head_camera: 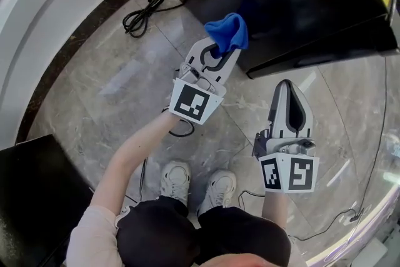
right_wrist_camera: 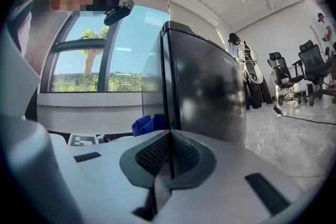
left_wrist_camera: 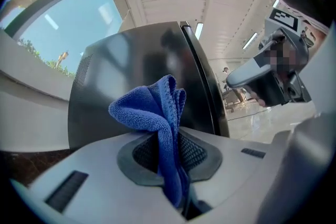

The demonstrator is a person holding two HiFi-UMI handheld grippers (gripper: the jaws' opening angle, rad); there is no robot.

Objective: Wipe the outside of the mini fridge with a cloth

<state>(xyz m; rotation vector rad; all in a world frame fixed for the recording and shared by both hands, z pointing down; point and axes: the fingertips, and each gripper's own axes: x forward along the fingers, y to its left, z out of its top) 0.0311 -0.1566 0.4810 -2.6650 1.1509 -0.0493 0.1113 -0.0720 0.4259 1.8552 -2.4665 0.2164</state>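
Mini fridge [head_camera: 281, 3] edge near cloth [head_camera: 228, 33], clamped in left gripper [head_camera: 222, 52].

No legible text, no brand, no number, no sign

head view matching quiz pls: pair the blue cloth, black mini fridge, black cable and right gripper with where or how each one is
1. blue microfibre cloth
2. glossy black mini fridge
3. black coiled cable
4. white right gripper

A. lying on the marble floor, upper left
B. jaws together, nothing between them
C. clamped in the white left gripper
D. standing ahead of both grippers

Pairs: 1-C, 2-D, 3-A, 4-B
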